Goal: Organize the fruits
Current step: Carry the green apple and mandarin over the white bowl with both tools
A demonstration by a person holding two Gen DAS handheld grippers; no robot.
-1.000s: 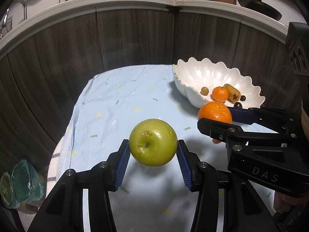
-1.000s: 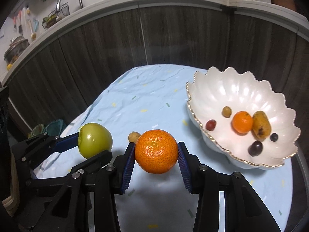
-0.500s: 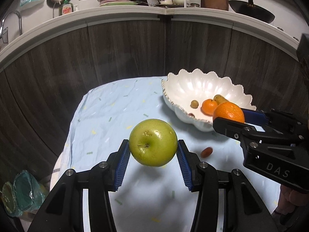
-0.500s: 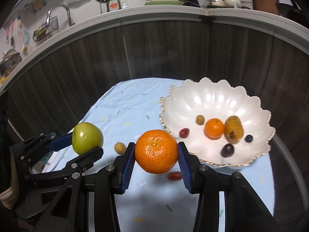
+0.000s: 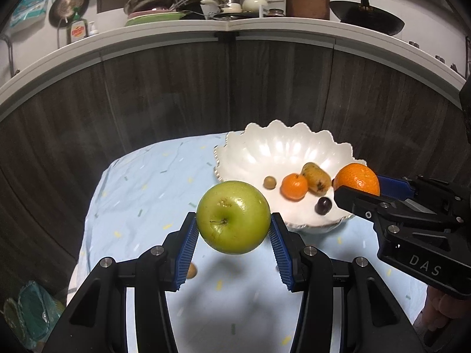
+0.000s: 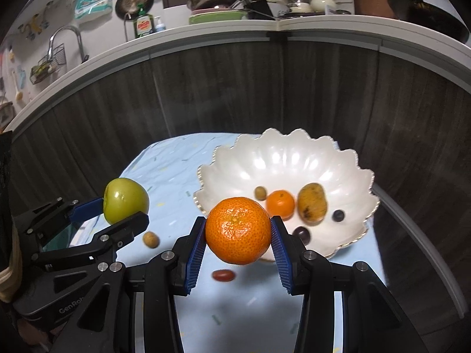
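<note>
The left gripper (image 5: 233, 232) has its blue ribbed fingers (image 5: 186, 250) closed on a green apple (image 5: 233, 217), stem facing the camera, held in the air above the surface (image 5: 141, 206), which is covered with a pale blue cloth flecked with small yellow and green marks. The right gripper (image 6: 238, 239) likewise clamps a large orange mandarin (image 6: 238, 230) between its fingers (image 6: 195, 253), also lifted clear of the cloth. Below the grippers, loose on the cloth, lie a small tan longan-like fruit (image 6: 151, 239) and a red cherry tomato (image 6: 223, 275), apart from each other. Just beyond stands a white scalloped bowl (image 6: 279, 158) with a thin gold rim; from the left wrist view the mandarin sits over the bowl's right edge. Inside the bowl rest a smaller mandarin (image 6: 280, 203), a brown-spotted yellow mango (image 6: 312, 203) touching it, a small greenish-brown fruit (image 6: 260, 192), and two dark grapes (image 6: 303, 234). Behind the surface rises a dark wood-grain panel (image 6: 235, 88) topped by a white kitchen counter (image 6: 323, 25) crowded with pots, dishes and a teapot.
</note>
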